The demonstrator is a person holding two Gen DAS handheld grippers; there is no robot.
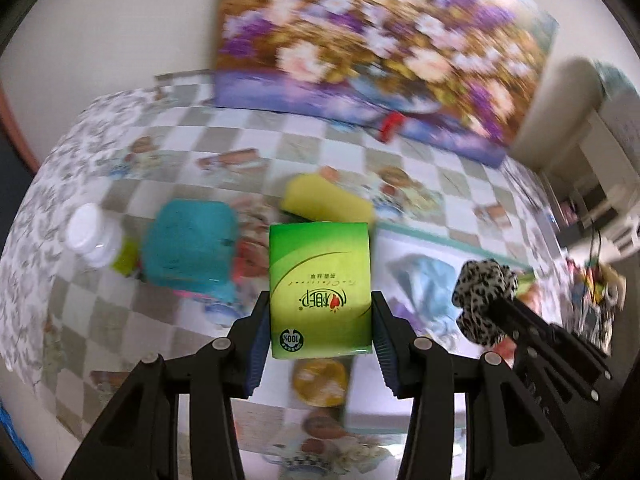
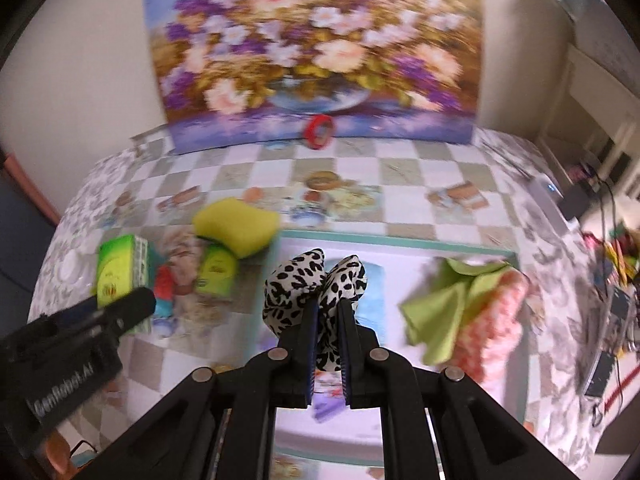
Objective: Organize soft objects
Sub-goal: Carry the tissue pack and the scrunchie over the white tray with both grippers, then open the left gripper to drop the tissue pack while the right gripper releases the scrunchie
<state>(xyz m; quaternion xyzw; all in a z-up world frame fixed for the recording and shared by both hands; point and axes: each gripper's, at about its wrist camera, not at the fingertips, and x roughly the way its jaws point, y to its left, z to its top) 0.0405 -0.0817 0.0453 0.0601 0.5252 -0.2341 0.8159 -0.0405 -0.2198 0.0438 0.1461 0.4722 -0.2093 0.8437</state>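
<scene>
On table: 2 tissue packs (image 2: 116, 272), 1 sponge (image 2: 236, 226)

A large flower painting (image 2: 316, 52) leans against the pale wall (image 2: 100, 40) at the far edge of the checkered tablecloth (image 2: 400, 172); a red tape roll (image 2: 319, 129) stands just before its lower edge; a clear plastic bottle with a white cap (image 1: 94, 236) lies on its side at the left; white shelving (image 2: 592, 120) and tangled cables (image 2: 612, 320) sit beyond the table's right side.
</scene>
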